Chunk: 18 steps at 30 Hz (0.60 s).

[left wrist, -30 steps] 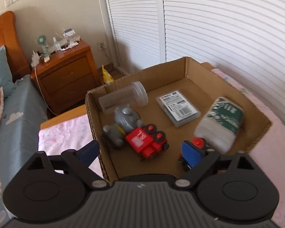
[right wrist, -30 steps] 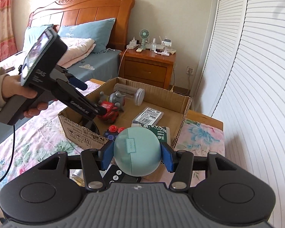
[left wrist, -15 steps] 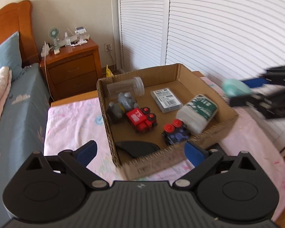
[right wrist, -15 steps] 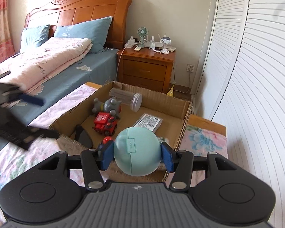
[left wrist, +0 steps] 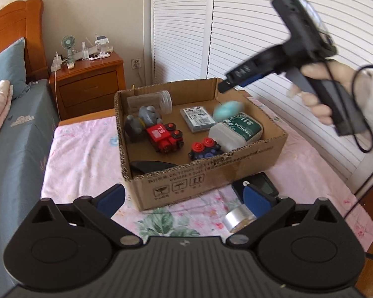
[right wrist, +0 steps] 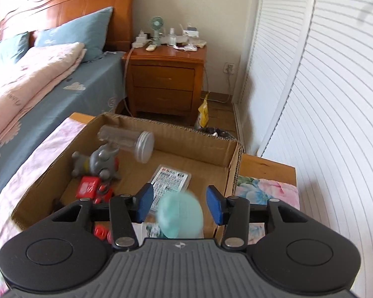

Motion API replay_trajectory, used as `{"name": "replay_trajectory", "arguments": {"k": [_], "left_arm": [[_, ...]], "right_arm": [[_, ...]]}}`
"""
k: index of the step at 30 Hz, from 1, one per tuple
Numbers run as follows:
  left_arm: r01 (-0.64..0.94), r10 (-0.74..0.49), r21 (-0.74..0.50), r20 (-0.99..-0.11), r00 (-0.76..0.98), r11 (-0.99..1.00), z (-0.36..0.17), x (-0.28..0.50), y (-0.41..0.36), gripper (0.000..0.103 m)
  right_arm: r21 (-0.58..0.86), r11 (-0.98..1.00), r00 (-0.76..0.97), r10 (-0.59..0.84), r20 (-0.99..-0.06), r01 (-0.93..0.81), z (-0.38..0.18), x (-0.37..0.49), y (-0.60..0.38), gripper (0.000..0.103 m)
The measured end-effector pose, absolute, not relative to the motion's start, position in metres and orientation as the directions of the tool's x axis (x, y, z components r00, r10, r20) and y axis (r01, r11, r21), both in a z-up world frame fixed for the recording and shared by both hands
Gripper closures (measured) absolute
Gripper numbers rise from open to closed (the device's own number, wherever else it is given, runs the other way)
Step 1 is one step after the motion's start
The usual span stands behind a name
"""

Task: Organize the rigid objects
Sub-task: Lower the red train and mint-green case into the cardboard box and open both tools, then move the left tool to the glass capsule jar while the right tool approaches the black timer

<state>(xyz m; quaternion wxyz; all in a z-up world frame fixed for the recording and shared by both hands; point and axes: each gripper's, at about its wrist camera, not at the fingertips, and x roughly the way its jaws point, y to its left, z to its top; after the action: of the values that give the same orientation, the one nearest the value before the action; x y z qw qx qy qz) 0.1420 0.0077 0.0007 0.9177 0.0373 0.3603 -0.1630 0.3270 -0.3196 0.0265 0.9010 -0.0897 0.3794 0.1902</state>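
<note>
A cardboard box (left wrist: 206, 181) stands on the pink floral cover and holds a clear jar (left wrist: 149, 100), a grey elephant toy (left wrist: 141, 121), a red train (left wrist: 164, 136), a blue toy car (left wrist: 205, 147), a card case (left wrist: 196, 119) and a white bottle (left wrist: 236, 130). A hand holds my right gripper (right wrist: 180, 203) over the box's right side. A blurred teal ball (right wrist: 180, 216) is in the air just past its fingertips, free of both pads, above the bottle. My left gripper (left wrist: 184, 197) is open in front of the box with nothing in it.
A silver tape roll (left wrist: 236, 218) and a black device (left wrist: 263, 186) lie on the cover before the box's front right corner. A wooden nightstand (right wrist: 164, 84) stands behind the box, a bed (right wrist: 37, 92) lies to the left, and white louvred doors (right wrist: 323, 99) run along the right.
My left gripper drew back out of the box and opened wider. My right gripper carried the teal ball over the box, and the ball has left its pads.
</note>
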Motion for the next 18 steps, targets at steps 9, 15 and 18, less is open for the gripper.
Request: {"name": "replay_trajectory", "arguments": {"k": [9, 15, 18], "left_arm": [[0.314, -0.264, -0.057, -0.693, 0.671, 0.948, -0.005, 0.143, 0.004, 0.002], [0.311, -0.263, -0.059, -0.696, 0.668, 0.949, -0.006, 0.143, 0.003, 0.002], [0.327, -0.281, -0.068, -0.694, 0.663, 0.942, -0.005, 0.14, 0.001, 0.002]], "right_arm": [[0.017, 0.917, 0.633, 0.288, -0.719, -0.398, 0.018, 0.326, -0.317, 0.008], [0.028, 0.92, 0.63, 0.29, -0.72, -0.391, 0.024, 0.301, -0.324, 0.0], [0.011, 0.928, 0.639, 0.265, -0.722, -0.372, 0.026, 0.285, -0.328, 0.0]]}}
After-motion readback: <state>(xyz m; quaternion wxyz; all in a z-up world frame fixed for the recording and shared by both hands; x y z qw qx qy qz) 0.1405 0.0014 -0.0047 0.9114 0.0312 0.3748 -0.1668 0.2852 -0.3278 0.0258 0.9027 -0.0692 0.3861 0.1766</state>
